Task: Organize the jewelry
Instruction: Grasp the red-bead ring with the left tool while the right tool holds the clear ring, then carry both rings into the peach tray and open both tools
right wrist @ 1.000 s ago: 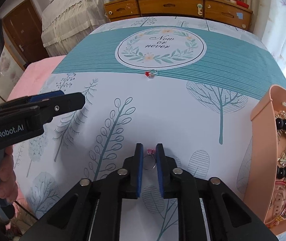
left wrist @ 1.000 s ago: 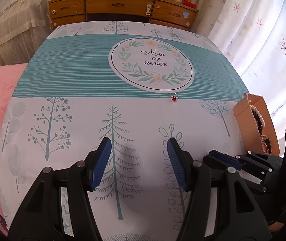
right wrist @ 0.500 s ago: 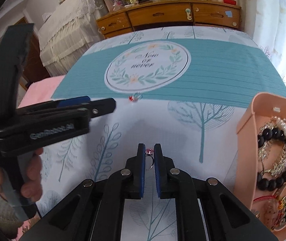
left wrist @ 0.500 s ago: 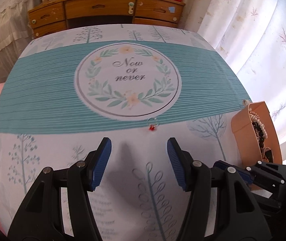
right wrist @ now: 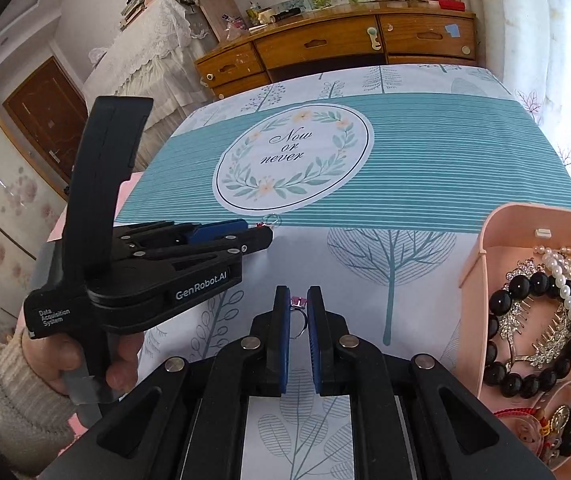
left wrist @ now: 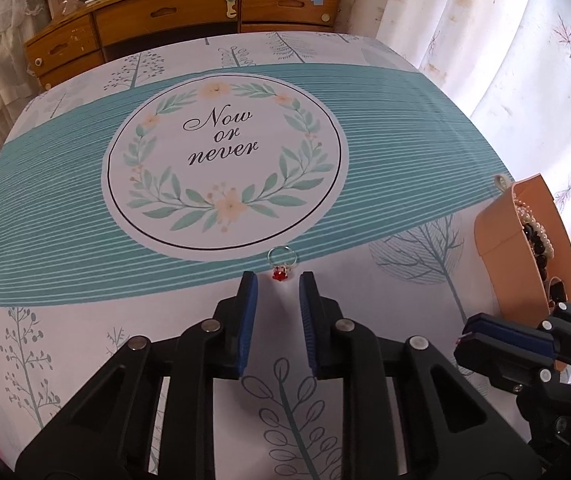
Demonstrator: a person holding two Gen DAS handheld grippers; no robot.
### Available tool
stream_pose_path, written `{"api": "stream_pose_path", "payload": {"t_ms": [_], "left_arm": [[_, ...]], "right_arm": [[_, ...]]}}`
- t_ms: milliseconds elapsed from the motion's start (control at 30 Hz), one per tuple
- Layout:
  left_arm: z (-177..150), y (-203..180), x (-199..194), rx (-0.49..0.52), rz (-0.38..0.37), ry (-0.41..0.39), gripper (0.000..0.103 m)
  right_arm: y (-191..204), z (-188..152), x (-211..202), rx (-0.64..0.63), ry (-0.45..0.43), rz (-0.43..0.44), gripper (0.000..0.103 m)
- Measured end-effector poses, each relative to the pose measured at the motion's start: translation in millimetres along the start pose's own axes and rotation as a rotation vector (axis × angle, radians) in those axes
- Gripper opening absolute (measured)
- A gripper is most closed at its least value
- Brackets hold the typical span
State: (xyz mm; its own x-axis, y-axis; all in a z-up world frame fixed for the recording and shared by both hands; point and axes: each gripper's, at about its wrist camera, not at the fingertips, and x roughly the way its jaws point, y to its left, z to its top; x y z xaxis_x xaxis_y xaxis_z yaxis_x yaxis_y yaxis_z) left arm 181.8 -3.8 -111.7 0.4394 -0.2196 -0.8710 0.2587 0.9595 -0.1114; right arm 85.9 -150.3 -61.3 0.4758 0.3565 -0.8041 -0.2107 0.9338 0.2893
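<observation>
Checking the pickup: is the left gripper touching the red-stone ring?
Apart. Left wrist view: the red-stone ring lies just beyond the left gripper, cloth visible between.

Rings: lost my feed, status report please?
Right claw shut on pink-stone ring, beside pink organizer. Left claw just narrowed, empty, short of red-stone ring on tablecloth. Nothing in the way.

A home bedroom: wooden dresser [right wrist: 337, 46], lace-draped bed [right wrist: 153, 52], floral curtains [left wrist: 505, 40].
</observation>
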Motion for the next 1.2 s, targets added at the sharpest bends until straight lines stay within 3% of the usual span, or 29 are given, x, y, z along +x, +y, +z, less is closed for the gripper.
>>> {"api": "stream_pose_path", "payload": {"t_ms": [100,500,733,1000,1200], "left_arm": [[1.2,-1.9,1.5,0.012,0.006,-0.005,0.008],[0.2,-8.0,-2.2,0.032,0.008,-0.037,0.005],[-1.7,-22.2,-44.8,0.049,-0.031,-0.102,0.005],[-1.6,-86.6,-110.2,0.148,-0.160,-0.209,0.005],[-14.6,-151.1,-126.6,0.248,-0.270,-0.196,0.005]], "right_arm": [[-2.7,-0.1,-0.8,0.008,-0.001,0.004,0.008],[-5.3,-1.4,-7.6,0.023,-0.020,0.009,0.008],[-21.0,3.1,-55.1,0.057,-0.108,0.009,0.008],[-82.8,0.4,-145.0,0.170,-0.252,-0.096,0.008],[-113.7,-28.0,-160.2,0.240,-0.210,-0.144,0.009]]}}
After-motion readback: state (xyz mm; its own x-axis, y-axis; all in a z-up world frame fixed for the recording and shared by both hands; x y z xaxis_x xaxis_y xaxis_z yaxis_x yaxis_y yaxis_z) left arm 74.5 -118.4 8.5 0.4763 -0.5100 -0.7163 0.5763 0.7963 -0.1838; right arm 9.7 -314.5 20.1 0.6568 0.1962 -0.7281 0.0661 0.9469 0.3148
